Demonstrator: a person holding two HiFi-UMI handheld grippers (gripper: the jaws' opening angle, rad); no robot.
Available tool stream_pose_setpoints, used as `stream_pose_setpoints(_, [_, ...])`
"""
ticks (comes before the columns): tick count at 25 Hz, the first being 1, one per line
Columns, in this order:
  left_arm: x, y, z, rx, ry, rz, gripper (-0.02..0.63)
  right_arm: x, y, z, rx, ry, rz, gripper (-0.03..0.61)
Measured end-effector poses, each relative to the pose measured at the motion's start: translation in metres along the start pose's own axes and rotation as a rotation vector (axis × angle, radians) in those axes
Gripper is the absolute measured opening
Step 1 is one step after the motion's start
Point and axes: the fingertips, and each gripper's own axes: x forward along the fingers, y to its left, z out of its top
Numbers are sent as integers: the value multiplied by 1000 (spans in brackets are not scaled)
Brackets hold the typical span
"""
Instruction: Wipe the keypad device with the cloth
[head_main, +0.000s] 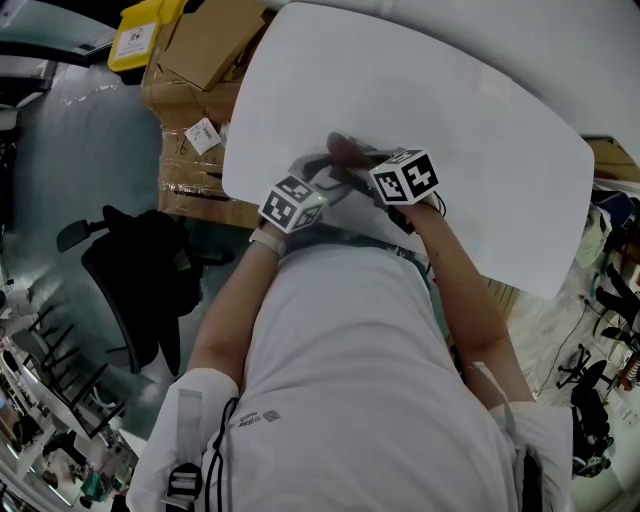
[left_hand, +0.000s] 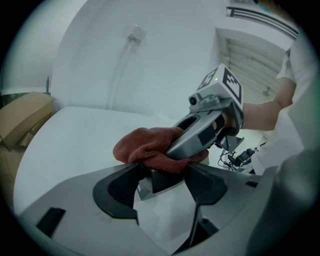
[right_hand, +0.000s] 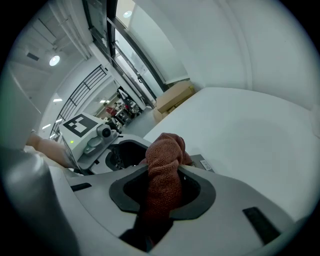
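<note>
In the left gripper view, my left gripper is shut on the keypad device, a dark wedge-shaped body held just above the white table. A reddish-brown cloth lies bunched on top of the device. My right gripper is shut on that cloth and presses it down onto the device, of which only a grey edge with a label shows. In the head view, both grippers meet near the table's front left edge, the left gripper beside the right gripper. The cloth shows as a dark lump.
The white table stretches away to the right and the far side. Cardboard boxes stand on the floor at its left edge, with a black office chair nearby. Cables and clutter lie at the right.
</note>
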Motion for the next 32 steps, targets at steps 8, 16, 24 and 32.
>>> stream_pose_setpoints(8, [-1, 2, -1, -11, -8, 10, 273, -13, -21, -16, 29, -6, -52, 104])
stream_pose_setpoints(16, [-1, 6, -2, -52, -25, 21, 272, -41, -61, -62, 222, -79, -92, 106])
stream_pose_setpoints(24, [2, 9, 2, -63, -40, 45, 272, -62, -86, -94, 255, -116, -227, 106])
stream_pose_setpoints(32, [-4, 4, 5, -11, -47, 119, 272, -88, -87, -96, 208, -213, -280, 106])
